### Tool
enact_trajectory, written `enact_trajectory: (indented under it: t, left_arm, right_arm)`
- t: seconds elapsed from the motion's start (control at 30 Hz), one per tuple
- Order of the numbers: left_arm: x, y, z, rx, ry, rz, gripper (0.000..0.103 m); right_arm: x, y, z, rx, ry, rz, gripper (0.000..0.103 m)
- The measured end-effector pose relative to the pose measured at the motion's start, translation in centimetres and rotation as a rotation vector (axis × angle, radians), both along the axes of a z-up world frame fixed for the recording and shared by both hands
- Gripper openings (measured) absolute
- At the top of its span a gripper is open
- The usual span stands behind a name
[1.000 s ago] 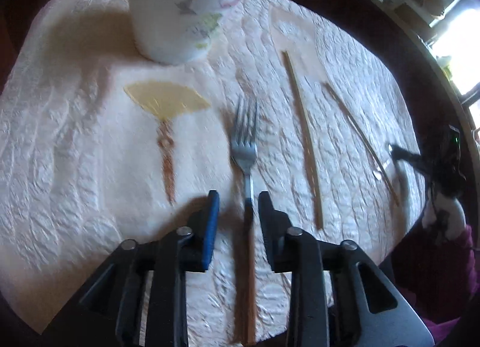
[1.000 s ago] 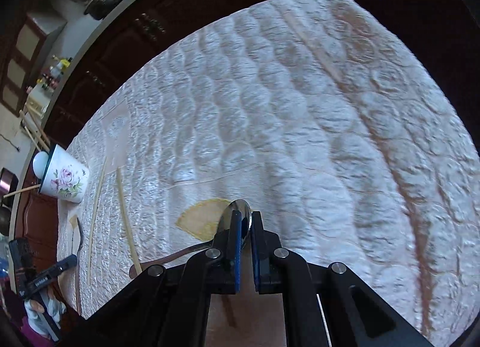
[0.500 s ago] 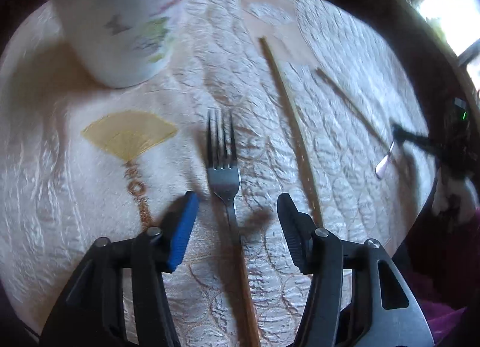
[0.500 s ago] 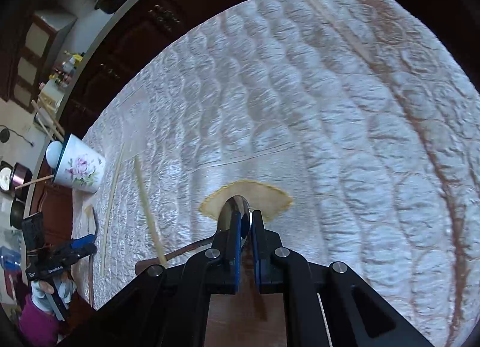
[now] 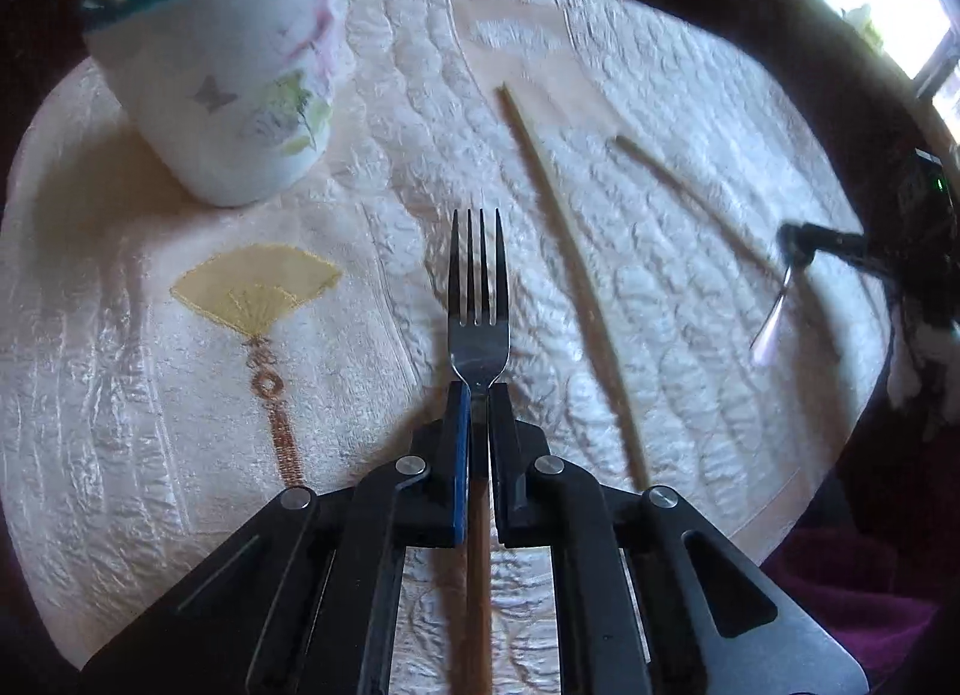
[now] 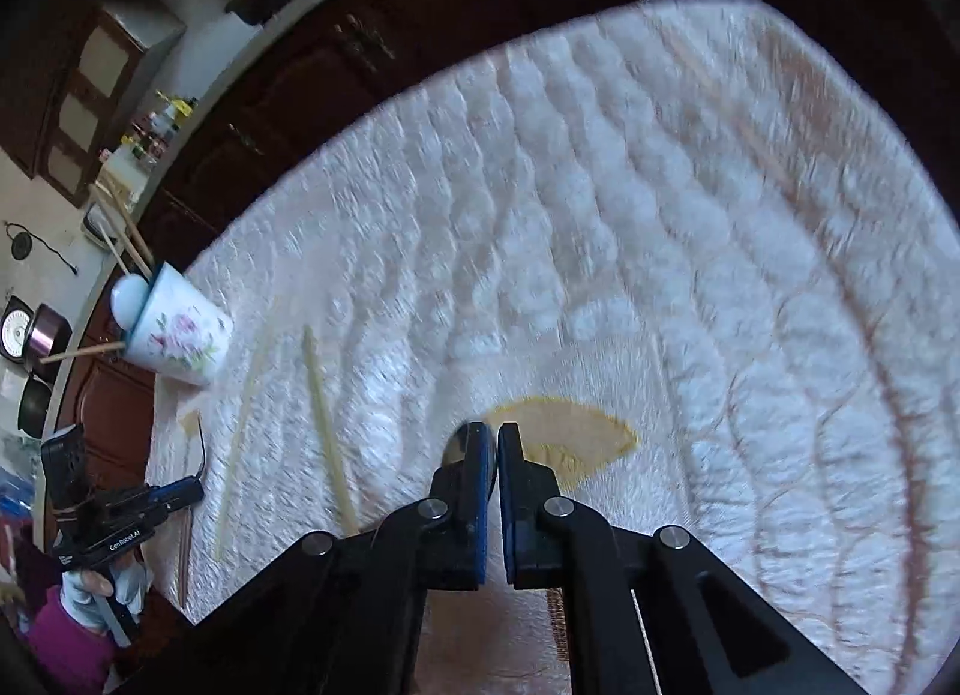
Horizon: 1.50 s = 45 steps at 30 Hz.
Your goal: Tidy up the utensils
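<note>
Near table's [image 5: 90, 395] left edge, L gripper [image 5: 478, 395] has just closed, clamping fork [image 5: 478, 299] by its neck. R gripper [image 6: 498, 443] grips spoon [image 6: 459, 443].

Your right hand-held gripper [image 6: 498, 437] hides most of the spoon [image 6: 459, 443]; only its bowl edge shows. The cup [image 5: 222, 77] is cut off at the frame's top, and the far chopstick [image 5: 690, 197] blurs.
</note>
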State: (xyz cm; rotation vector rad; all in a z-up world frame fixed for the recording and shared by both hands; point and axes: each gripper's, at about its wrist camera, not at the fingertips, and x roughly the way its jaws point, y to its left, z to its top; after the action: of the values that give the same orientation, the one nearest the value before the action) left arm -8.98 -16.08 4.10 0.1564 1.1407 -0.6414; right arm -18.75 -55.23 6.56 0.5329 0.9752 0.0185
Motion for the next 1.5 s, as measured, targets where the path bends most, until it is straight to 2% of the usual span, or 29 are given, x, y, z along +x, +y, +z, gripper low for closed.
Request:
enact_trajectory:
  t: [0.1,0.17,0.3,0.37,0.4,0.53,0.6,0.67,0.73,0.87,0.9,1.0,1.17,1.23,1.3,1.43,1.5]
  left_arm:
    - [0.0,0.7,1.7,-0.053,-0.039,0.043,0.005]
    - [-0.1,0.7,2.5,-0.072,-0.062,0.051,0.005]
    - [0.2,1.4,3.8,-0.107,-0.082,0.084,0.005]
    - [-0.1,1.9,4.2,-0.118,-0.087,0.096,0.005]
    - [-0.3,2.1,4.4,-0.122,-0.089,0.096,0.005]
    - [-0.7,2.2,5.0,-0.132,-0.096,0.106,0.005]
    - [-0.8,2.2,5.3,-0.136,-0.099,0.117,0.005]
    - [-0.9,2.3,5.7,-0.145,-0.1,0.129,0.005]
    - [-1.0,2.5,6.4,-0.158,-0.108,0.136,0.005]
    - [-1.0,3.1,8.1,-0.188,-0.136,0.145,0.005]
    - [-1.0,3.2,8.5,-0.197,-0.146,0.146,0.005]
    - [-1.1,3.5,9.7,-0.217,-0.172,0.153,0.005]
    - [-1.4,4.5,11.4,-0.239,-0.198,0.156,0.005]
    - [-1.4,4.8,11.8,-0.245,-0.207,0.165,0.005]
    - [-1.5,5.0,12.1,-0.256,-0.207,0.166,0.004]
    - [-1.6,5.1,12.1,-0.269,-0.205,0.166,0.002]
    - [-1.4,5.0,12.0,-0.267,-0.201,0.163,0.002]
  right_arm:
    - [0.1,0.1,2.7,-0.074,-0.057,0.003,0.003]
    - [0.6,0.1,3.4,-0.08,-0.061,0.011,0.003]
    - [1.1,0.4,1.8,-0.042,0.005,0.065,0.005]
    - [0.9,0.9,0.3,-0.043,0.034,0.088,0.018]
    - [0.9,1.0,-0.3,-0.033,0.046,0.094,0.02]
    - [1.5,0.8,-3.2,0.028,0.064,0.083,0.02]
    - [1.5,0.8,-2.9,0.029,0.055,0.081,0.007]
    - [1.4,1.1,-1.9,0.024,0.036,0.097,0.004]
    - [1.1,1.3,-0.5,-0.023,0.016,0.113,0.003]
    - [0.5,1.1,4.0,-0.101,-0.069,0.097,0.002]
    - [0.4,1.3,5.5,-0.148,-0.095,0.091,0.002]
    - [0.5,1.6,8.1,-0.202,-0.144,0.082,0.002]
    - [1.7,2.3,10.1,-0.228,-0.174,0.11,0.002]
    - [2.2,2.4,9.5,-0.208,-0.143,0.135,0.001]
    - [2.3,2.1,7.6,-0.191,-0.1,0.14,0.003]
    - [1.8,1.4,2.9,-0.163,0.019,0.142,0.019]
    - [1.6,0.6,1.0,-0.12,0.05,0.126,0.02]
